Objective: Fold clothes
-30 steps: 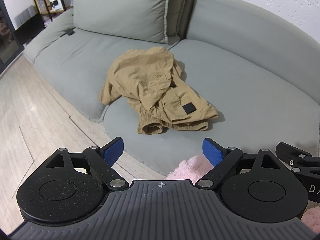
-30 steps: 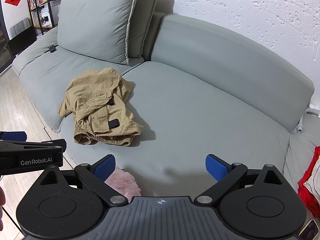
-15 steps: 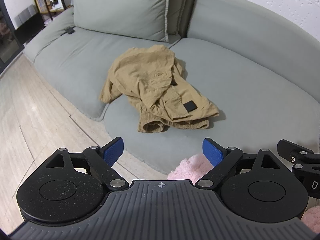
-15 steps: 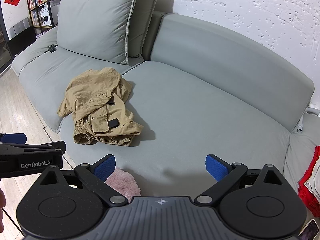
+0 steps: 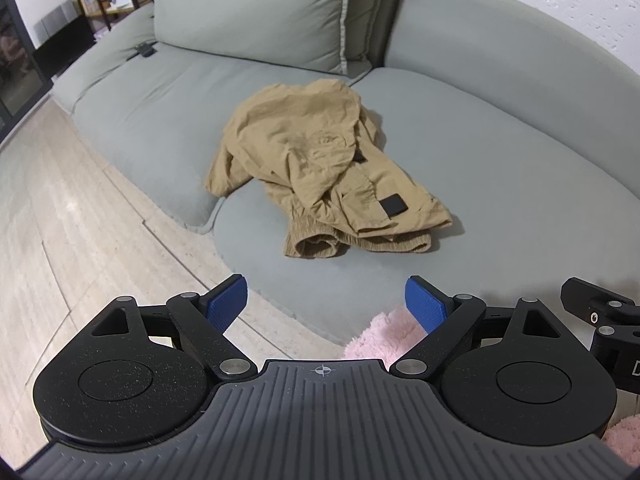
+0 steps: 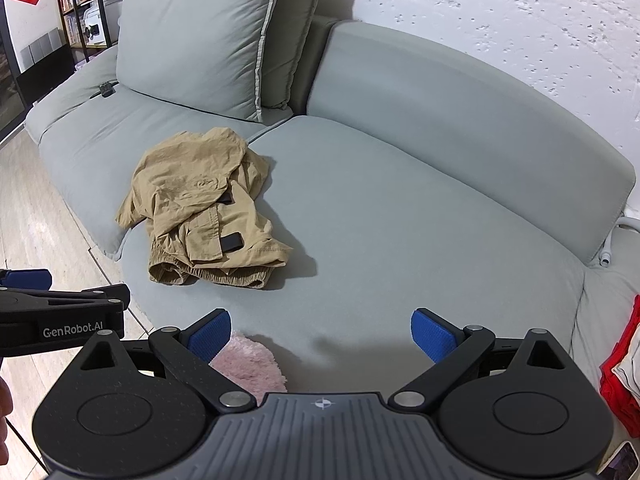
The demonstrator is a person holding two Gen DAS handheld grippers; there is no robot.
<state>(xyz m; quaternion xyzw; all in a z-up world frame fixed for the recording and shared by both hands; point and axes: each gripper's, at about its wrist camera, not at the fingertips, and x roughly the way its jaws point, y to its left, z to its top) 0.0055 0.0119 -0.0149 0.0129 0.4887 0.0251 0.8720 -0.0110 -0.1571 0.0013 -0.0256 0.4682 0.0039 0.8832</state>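
Observation:
A crumpled tan garment (image 5: 320, 164) with a black patch lies on the grey sofa seat (image 5: 520, 184), near its front edge; it also shows in the right wrist view (image 6: 200, 200). My left gripper (image 5: 325, 304) is open and empty, held in front of the sofa and short of the garment. My right gripper (image 6: 322, 334) is open and empty, over the seat's front edge, to the right of the garment. The left gripper's side shows at the left of the right wrist view (image 6: 60, 316).
A pink fluffy cloth (image 6: 248, 364) lies below the grippers at the sofa's front. Large grey cushions (image 6: 192, 32) lean at the back. Red and white clothes (image 6: 620, 368) sit at the far right. Pale wooden floor (image 5: 60, 240) lies to the left, shelves beyond.
Both grippers have barely moved; the left view has shifted slightly, so the garment sits a little lower. Both stay open.

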